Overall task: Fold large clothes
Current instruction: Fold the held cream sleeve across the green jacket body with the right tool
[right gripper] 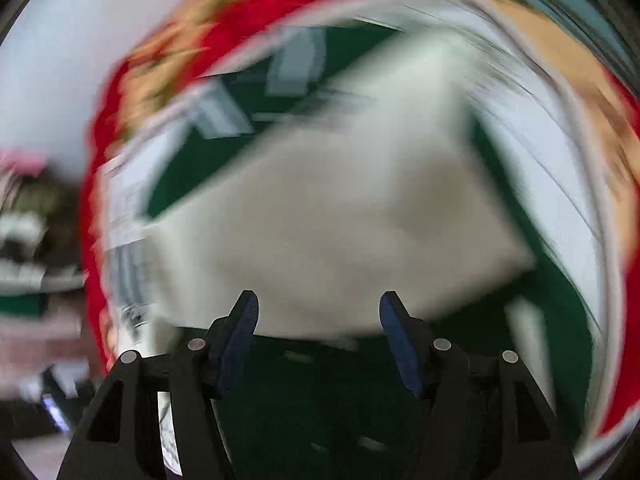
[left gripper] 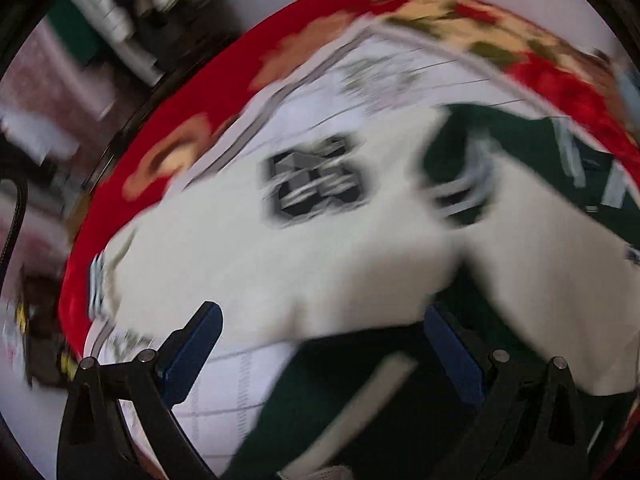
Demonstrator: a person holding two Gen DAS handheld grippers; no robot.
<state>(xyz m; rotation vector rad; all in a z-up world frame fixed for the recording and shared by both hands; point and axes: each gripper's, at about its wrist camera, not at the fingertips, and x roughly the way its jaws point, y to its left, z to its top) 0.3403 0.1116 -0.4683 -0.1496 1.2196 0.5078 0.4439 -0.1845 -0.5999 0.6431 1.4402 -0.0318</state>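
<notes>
A large green and cream garment (left gripper: 320, 248) lies on a white patterned sheet (left gripper: 360, 64). Its cream part bears a dark printed patch (left gripper: 312, 184); green parts (left gripper: 516, 140) with pale stripes show at the right and below. My left gripper (left gripper: 320, 332) is open just above the garment's near edge, nothing between its blue pads (left gripper: 196, 344). In the right wrist view the same garment (right gripper: 328, 216) fills the middle, cream over green (right gripper: 332, 400). My right gripper (right gripper: 318, 316) is open above it and holds nothing. Both views are blurred by motion.
A red blanket with yellow flowers (left gripper: 224, 80) rings the sheet, also in the right wrist view (right gripper: 256, 4). Cluttered shelves and furniture (left gripper: 120, 28) stand beyond the bed's left side. A pale wall (right gripper: 60, 60) lies behind.
</notes>
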